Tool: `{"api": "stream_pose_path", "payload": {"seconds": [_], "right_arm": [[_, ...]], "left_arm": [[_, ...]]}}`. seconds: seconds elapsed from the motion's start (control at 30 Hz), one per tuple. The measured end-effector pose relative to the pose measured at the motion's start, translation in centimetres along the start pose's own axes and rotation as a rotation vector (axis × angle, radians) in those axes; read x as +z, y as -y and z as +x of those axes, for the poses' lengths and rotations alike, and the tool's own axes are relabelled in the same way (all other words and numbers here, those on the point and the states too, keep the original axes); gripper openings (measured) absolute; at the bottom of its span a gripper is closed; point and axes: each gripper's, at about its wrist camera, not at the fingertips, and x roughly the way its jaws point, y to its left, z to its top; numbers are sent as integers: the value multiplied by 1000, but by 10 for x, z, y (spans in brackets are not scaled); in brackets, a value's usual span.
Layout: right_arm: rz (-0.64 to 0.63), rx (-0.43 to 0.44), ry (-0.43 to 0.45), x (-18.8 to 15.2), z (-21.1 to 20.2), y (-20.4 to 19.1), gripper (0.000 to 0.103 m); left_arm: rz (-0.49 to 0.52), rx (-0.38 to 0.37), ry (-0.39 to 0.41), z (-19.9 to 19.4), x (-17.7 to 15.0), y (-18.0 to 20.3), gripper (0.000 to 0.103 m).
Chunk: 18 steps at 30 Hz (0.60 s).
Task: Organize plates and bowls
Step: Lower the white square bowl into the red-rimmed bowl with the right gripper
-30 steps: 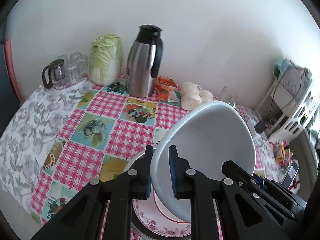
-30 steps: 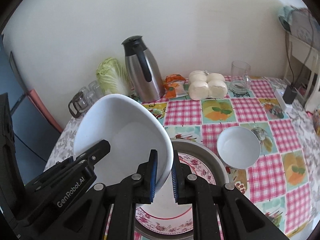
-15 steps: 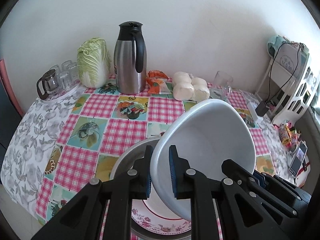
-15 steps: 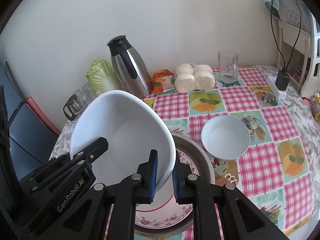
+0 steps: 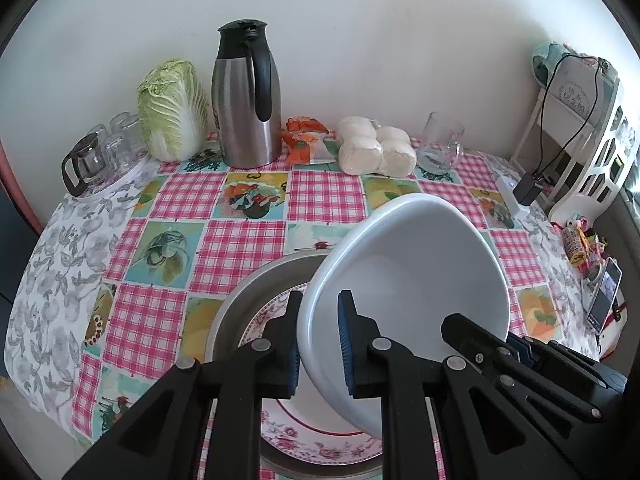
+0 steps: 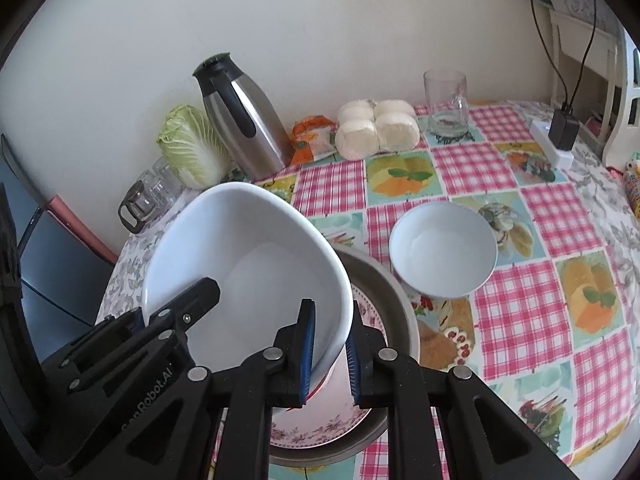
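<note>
Fingers of the left gripper are seen closed nearly together on the rim of a large white bowl, one blue pad inside and one outside. Opposite, the right gripper is pinched on the far rim of the same bowl, its pads a narrow gap apart with the wall between them. The bowl is held tilted by both grippers at lower centre of each frame, above a floral plate that lies inside a round metal tray.

Only in the right wrist view is a small white bowl shown, standing on the cloth just right of the tray, right of centre; the plate appears at the bottom. Only in the left wrist view are a phone and bright wrapped sweets seen at the right edge.

Everything rests on a table covered by a pink checked tablecloth with fruit and vegetable squares. Along the back, against a pale wall, are lined from left to right small glasses with a glass pot, a cabbage, a steel thermos jug, an orange packet, a bag of white buns and a glass mug. A white rack with a cable is visible at upper right.
</note>
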Motion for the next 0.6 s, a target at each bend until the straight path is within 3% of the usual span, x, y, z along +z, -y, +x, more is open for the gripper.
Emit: {"api": "stream_pose_path", "payload": {"seconds": [0.37, 0.6], "right_arm": [[-25, 12, -87, -12, 16, -12, 19], [-42, 0, -107, -15, 21, -17, 20]], "left_arm": [[-46, -3, -85, 15, -15, -20, 20], [-53, -4, -97, 17, -18, -23, 20]]}}
